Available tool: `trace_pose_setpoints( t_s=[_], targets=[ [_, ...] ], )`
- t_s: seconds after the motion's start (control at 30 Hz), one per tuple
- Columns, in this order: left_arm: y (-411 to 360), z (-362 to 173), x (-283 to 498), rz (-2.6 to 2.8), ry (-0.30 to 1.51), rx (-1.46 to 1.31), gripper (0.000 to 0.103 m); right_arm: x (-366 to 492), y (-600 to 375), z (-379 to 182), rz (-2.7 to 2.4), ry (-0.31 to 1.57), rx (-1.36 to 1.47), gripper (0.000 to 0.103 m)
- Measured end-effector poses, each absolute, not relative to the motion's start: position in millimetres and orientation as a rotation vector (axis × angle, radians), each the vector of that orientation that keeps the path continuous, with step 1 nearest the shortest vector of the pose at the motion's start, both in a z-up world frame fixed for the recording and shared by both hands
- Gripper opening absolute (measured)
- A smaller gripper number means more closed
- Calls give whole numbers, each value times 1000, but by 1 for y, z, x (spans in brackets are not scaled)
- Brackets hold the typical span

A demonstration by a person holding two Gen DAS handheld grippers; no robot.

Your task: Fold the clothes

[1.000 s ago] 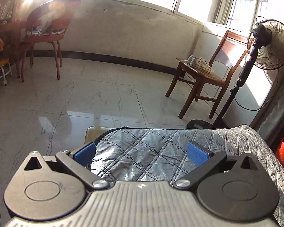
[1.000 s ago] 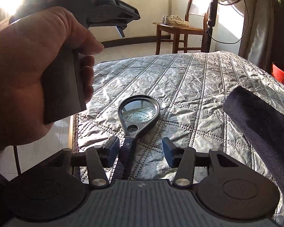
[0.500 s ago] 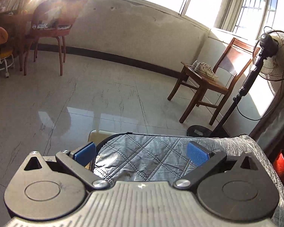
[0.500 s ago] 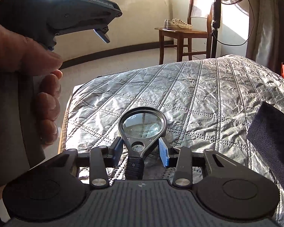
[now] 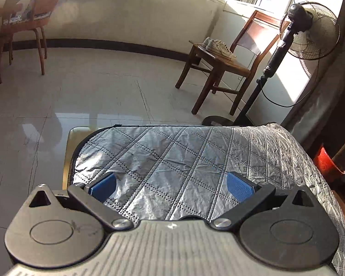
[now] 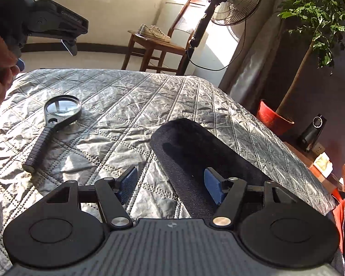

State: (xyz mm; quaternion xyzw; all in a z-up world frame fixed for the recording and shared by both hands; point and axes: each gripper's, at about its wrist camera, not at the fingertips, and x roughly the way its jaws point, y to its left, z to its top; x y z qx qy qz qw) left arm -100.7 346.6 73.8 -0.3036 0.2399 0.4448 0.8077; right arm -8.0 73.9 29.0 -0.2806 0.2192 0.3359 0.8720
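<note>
left wrist: left gripper (image 5: 171, 185) jaws apart over bare silver quilted worktop cover (image 5: 195, 151).
right wrist: right gripper (image 6: 170, 184) jaws opening, empty, above dark folded denim cloth (image 6: 195, 147); black magnifying glass (image 6: 55, 119) at ten o'clock. risk: pinching quilt with cloth.

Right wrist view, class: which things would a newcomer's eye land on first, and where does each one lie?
A black magnifying glass lies flat on the silver quilted cover, towards the left. To its right a dark folded cloth runs forward from under the right gripper, whose jaws are opening with nothing pressed between them. Behind stand a pedestal fan and a chair holding sneakers.
</note>
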Motion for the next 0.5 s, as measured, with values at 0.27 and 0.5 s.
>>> trace_pose_setpoints(
  t_s=[0.27, 0.5],
  targets=[
    [309, 64, -66, 768, 618, -582, 102, 29, 55, 23, 732, 572, -469, 3],
    [302, 63, -63, 751, 629, -558, 102, 29, -12, 94, 855, 594, -97, 3]
  ],
)
